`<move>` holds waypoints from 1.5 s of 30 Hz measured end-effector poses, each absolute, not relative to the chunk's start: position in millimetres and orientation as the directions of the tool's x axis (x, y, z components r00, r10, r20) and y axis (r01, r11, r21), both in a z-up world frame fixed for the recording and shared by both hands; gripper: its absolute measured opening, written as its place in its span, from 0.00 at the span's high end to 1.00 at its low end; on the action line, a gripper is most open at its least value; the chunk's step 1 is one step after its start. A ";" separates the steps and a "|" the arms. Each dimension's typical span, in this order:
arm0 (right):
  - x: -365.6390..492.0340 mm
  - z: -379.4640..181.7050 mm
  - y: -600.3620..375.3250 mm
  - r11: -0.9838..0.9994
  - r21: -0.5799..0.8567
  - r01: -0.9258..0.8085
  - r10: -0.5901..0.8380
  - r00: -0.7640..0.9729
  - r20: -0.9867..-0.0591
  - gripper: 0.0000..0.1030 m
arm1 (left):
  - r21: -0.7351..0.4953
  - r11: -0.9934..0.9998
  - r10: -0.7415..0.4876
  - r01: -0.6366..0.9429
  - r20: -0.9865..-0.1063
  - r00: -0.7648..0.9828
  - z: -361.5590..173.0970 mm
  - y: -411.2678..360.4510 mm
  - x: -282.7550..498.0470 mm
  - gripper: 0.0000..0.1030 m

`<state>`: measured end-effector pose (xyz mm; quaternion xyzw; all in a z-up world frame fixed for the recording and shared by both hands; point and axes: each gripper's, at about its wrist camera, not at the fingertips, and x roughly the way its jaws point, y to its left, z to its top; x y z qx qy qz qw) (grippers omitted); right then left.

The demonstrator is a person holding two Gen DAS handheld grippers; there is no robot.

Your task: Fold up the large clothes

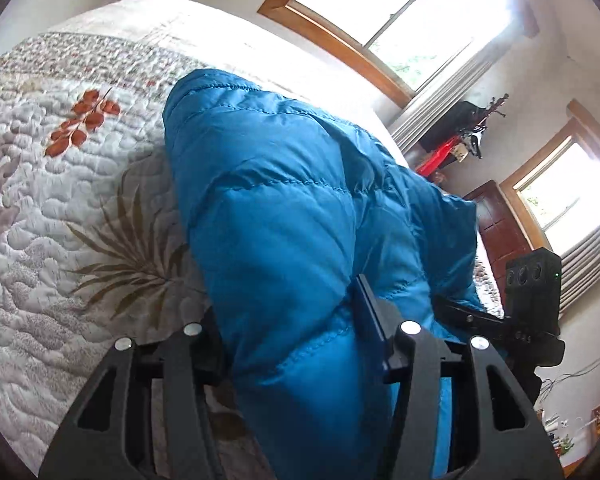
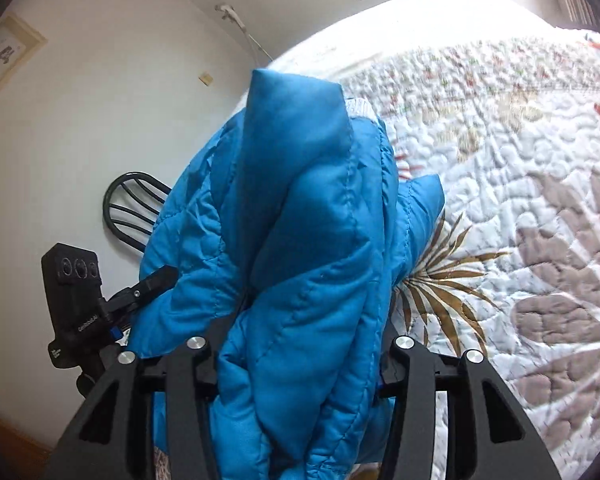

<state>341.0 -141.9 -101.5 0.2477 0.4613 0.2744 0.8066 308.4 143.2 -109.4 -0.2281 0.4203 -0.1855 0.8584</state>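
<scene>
Over the quilted floral bedspread [image 1: 60, 208], a blue puffer jacket [image 1: 300, 220] hangs bunched between the two grippers, lifted above the bed rather than lying flat. From the left wrist camera, the left gripper [image 1: 296, 320] pinches a thick fold of the jacket between its black fingers [image 1: 370, 312]; further right, this view alone shows two wood-framed windows [image 1: 372, 12], striped curtains and a dark red door [image 1: 500, 224], with the right gripper [image 1: 460, 316] biting into the jacket's far edge. From the right wrist camera, the left gripper [image 2: 156, 280] clamps the jacket's left edge in front of a plain white wall, a black chair back [image 2: 132, 208] and a framed picture [image 2: 4, 56], none seen from the other side. The right gripper [image 2: 300, 344] squeezes a fat wad of jacket [image 2: 300, 240]. The fabric is glossy, stitched in puffy channels, creased and doubled over itself, one smooth flap standing up at the top.
</scene>
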 end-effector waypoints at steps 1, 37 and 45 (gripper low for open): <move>342.1 -105.4 -142.4 0.716 0.663 -0.218 0.682 0.420 -0.599 0.40 | -0.556 0.821 -0.519 0.133 -0.628 0.580 -115.6 146.5 309.5 0.45; 249.2 -106.9 -198.2 0.811 0.571 -0.129 0.547 0.514 -0.660 0.12 | -0.317 0.948 -0.262 0.032 -0.718 0.644 -94.8 141.8 208.6 0.25; 189.5 -59.1 -176.3 0.932 0.298 -0.205 0.359 0.615 -0.702 0.04 | -0.143 0.989 -0.079 -0.028 -0.692 0.718 -58.8 121.0 149.3 0.11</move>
